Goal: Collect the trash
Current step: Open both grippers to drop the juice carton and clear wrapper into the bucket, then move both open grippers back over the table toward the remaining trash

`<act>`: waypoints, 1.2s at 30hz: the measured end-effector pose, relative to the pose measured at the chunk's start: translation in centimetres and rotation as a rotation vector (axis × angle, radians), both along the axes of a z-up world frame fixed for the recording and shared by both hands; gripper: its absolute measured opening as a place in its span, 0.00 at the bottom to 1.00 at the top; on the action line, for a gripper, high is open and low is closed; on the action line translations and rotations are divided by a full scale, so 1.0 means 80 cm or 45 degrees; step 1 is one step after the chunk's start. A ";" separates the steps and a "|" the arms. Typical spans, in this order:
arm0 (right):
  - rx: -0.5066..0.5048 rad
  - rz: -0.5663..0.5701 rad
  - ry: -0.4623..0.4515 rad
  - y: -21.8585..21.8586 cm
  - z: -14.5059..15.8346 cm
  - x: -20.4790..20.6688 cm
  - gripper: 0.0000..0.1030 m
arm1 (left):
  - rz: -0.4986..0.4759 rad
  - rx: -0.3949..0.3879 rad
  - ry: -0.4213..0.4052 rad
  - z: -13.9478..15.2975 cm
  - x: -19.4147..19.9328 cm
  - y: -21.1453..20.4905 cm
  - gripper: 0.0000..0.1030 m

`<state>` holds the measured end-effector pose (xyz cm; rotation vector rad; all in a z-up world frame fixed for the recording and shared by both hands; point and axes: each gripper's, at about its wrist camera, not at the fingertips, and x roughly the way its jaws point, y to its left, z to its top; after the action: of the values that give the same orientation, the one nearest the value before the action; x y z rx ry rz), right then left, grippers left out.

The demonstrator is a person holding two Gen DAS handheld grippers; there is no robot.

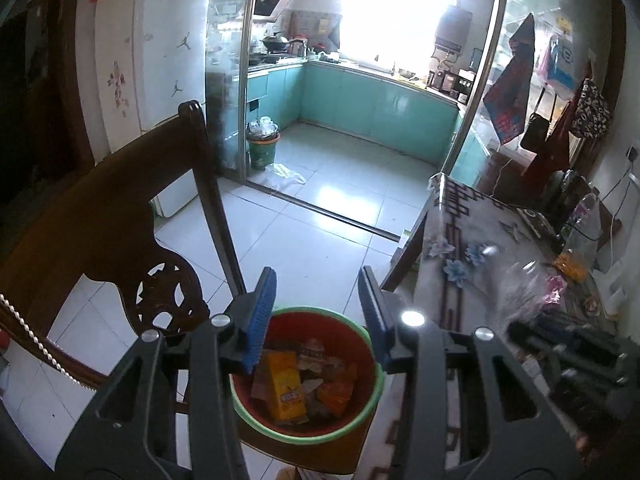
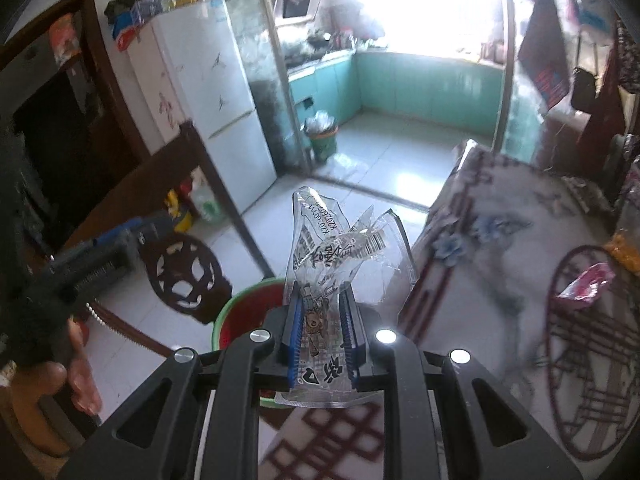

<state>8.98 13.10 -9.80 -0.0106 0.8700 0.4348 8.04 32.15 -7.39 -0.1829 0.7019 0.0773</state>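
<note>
Left wrist view: left hand-held gripper [image 1: 316,316] hanging over a red bin [image 1: 362,346] with a green rim, jaws apart, blue pads bare, nothing between them. Bin standing on the seat of a dark carved chair [image 1: 120,208], just beside the bench [image 1: 472,236] under its patterned cloth. Already lying in the bin: a yellow packet [image 1: 286,384], an orange packet [image 1: 336,392] and crumpled scraps. On the bench to the right, blurred, a pink wrapper [image 1: 554,290] and clear plastic, not yet gathered.

Right wrist view: right hand-held gripper [image 2: 320,320] clenched on a clear printed wrapper [image 2: 340,248], pads pinching its lower middle, the torn top standing up loose above the fingertips. Held in the air, above and just on the bench side of the bin [image 2: 244,304]. At the left edge, a hand [image 2: 80,368] on the other, blurred gripper.

Handling, as a judgement: thin film, almost weightless, limp and crackly, slick between the pads; not fragile, so a firm pinch harms nothing. Best taken across a flat doubled part near the middle, as here, rather than by a torn tip likely to slide out or rip. Likely to drift or cling on release, so better let go low over the bin's mouth.
</note>
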 end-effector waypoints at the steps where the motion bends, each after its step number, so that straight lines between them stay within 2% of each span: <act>1: -0.008 0.010 0.016 0.008 -0.006 0.004 0.17 | 0.001 -0.001 -0.002 0.000 0.001 0.003 0.40; 10: -0.052 0.111 0.100 0.068 -0.040 0.025 0.18 | 0.016 -0.017 -0.019 -0.002 0.014 0.036 0.40; 14: -0.047 0.151 0.105 0.084 -0.044 0.027 0.30 | 0.029 -0.020 -0.012 -0.004 0.019 0.046 0.40; 15: -0.041 0.155 0.098 0.085 -0.044 0.027 0.38 | 0.035 -0.022 -0.012 -0.004 0.020 0.048 0.40; 17: -0.034 0.157 0.083 0.087 -0.043 0.027 0.46 | 0.044 -0.022 -0.015 -0.004 0.020 0.050 0.41; 23: -0.029 0.146 0.086 0.077 -0.041 0.028 0.48 | 0.048 -0.019 -0.016 -0.004 0.020 0.045 0.52; 26: -0.034 0.108 0.075 0.052 -0.035 0.024 0.48 | 0.026 -0.032 -0.016 -0.004 0.020 0.034 0.56; 30: -0.059 0.002 0.052 -0.010 -0.027 0.019 0.56 | -0.035 -0.037 -0.003 -0.007 0.024 -0.001 0.63; 32: -0.080 -0.070 0.053 -0.053 -0.025 0.015 0.56 | -0.088 -0.056 0.012 -0.009 0.028 -0.030 0.64; 36: -0.122 -0.274 0.069 -0.175 -0.026 0.003 0.56 | -0.198 -0.043 0.033 -0.012 0.032 -0.097 0.64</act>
<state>9.22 -0.89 -11.87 0.0067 0.9335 0.1922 10.63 24.38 -8.36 -0.1594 0.7415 -0.0807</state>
